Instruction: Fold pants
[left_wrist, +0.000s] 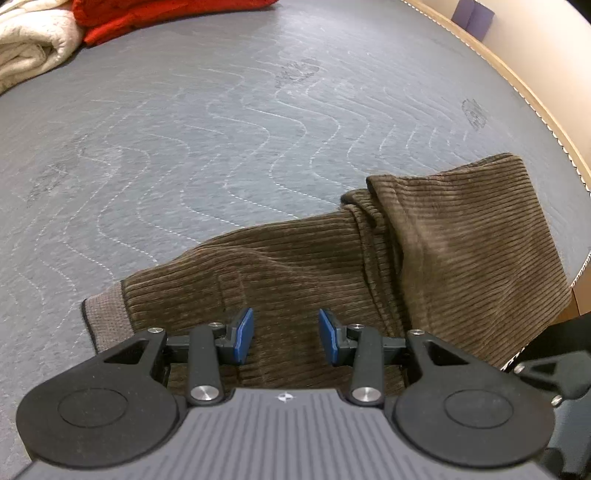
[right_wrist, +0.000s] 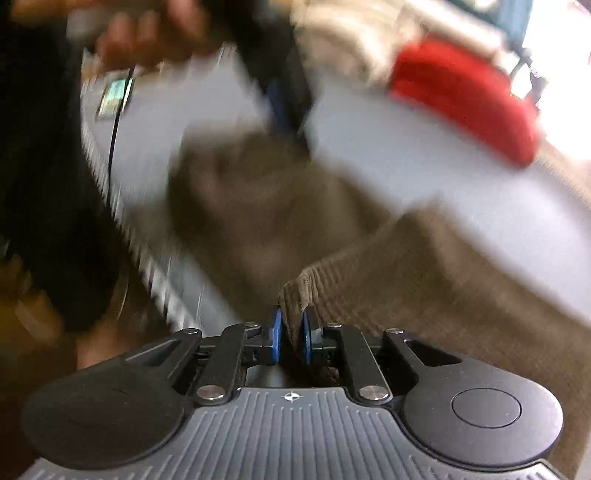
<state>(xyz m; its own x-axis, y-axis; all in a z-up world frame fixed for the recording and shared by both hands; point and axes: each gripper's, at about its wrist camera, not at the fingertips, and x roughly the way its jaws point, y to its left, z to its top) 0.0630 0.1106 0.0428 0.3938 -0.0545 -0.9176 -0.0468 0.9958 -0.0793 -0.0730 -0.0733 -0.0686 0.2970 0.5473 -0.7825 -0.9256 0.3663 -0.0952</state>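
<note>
My left claw (left_wrist: 286, 336) hangs released over the brown corduroy pants (left_wrist: 314, 266) on the grey mattress (left_wrist: 221, 129); only the blurry right view shows my right claw (right_wrist: 291, 339) clenched on a pants edge.

A red cloth (left_wrist: 155, 16) lies at the far edge of the grey quilted mat (left_wrist: 221, 129), touching a cream blanket (left_wrist: 33, 48) beside it.

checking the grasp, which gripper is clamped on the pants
The right gripper: its pads pinch a fold of the pants. The left gripper hangs open above them.
</note>
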